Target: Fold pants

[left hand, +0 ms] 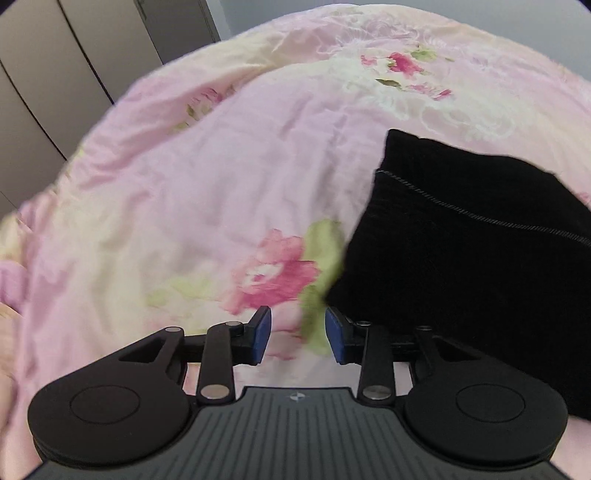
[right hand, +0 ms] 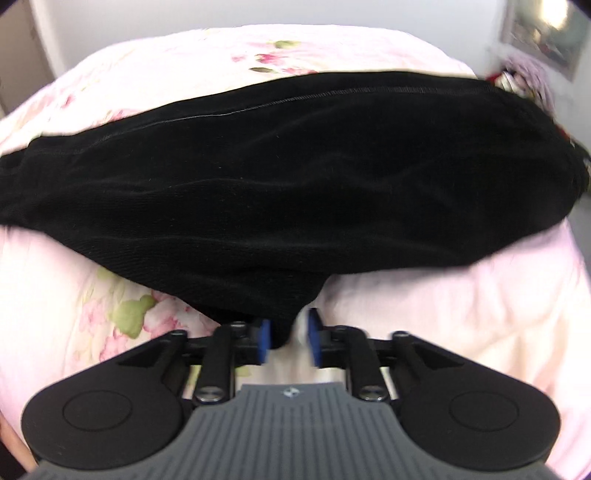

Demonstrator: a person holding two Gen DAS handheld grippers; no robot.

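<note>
Black pants (right hand: 277, 177) lie folded in a wide band across a pink floral quilt (right hand: 443, 314). Their near edge comes down to a point that hangs between the blue pads of my right gripper (right hand: 289, 338). That point touches the left pad (right hand: 264, 341), and a pale gap separates it from the right pad, so the jaws stand apart and do not pinch. In the left wrist view the pants (left hand: 461, 251) fill the right side, with a stitched seam running across them. My left gripper (left hand: 297, 334) is open over the quilt (left hand: 184, 166), just left of the pants' edge, with nothing between its pads.
Grey wardrobe doors (left hand: 55, 74) stand beyond the bed at the upper left. Some blurred colourful clutter (right hand: 517, 77) and a framed panel (right hand: 546, 33) sit past the bed's far right corner. The quilt is rumpled around the pants.
</note>
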